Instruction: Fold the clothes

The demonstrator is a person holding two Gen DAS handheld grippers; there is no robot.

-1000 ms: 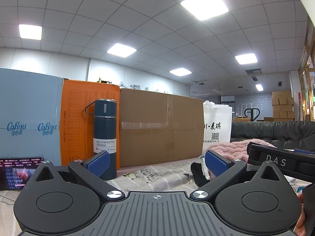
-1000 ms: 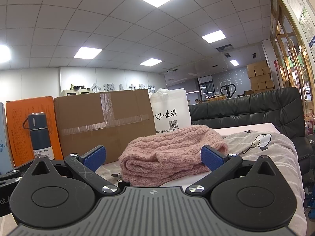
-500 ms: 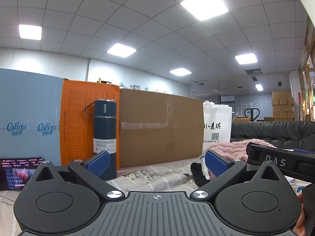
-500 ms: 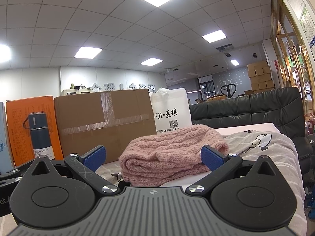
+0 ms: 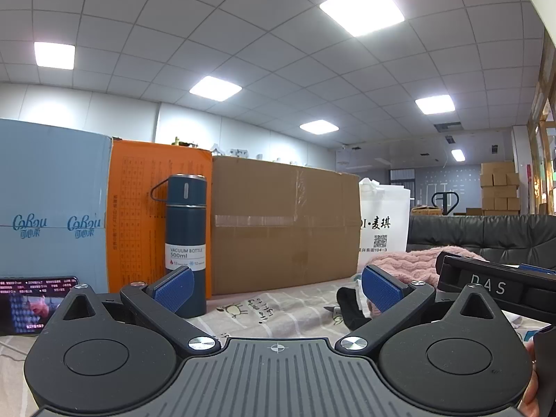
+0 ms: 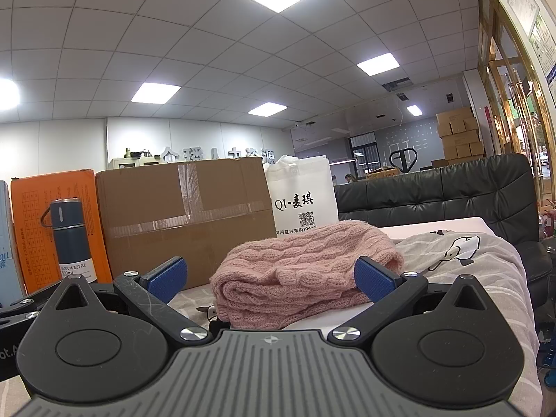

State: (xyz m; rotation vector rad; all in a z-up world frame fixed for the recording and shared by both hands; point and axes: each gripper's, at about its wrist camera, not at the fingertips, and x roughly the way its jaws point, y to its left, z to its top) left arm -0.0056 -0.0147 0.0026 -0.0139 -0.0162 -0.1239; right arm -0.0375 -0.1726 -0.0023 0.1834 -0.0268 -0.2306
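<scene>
A folded pink knit sweater [image 6: 299,274] lies on the printed sheet [image 6: 486,264] covering the table, straight ahead of my right gripper [image 6: 271,278], which is open and empty just short of it. In the left wrist view the sweater [image 5: 413,264] shows at the right, partly hidden by the right gripper's black body [image 5: 493,285]. My left gripper [image 5: 278,286] is open and empty, low over the sheet [image 5: 278,305], facing the boxes. A small black item [image 5: 347,307] lies on the sheet beside the sweater.
At the back stand a blue box [image 5: 52,219], an orange box [image 5: 139,215], a dark blue vacuum bottle [image 5: 186,239], a large cardboard box [image 5: 285,232] and a white bag [image 5: 382,226]. A phone [image 5: 31,304] lies at the left. A black sofa [image 6: 434,194] is behind the table.
</scene>
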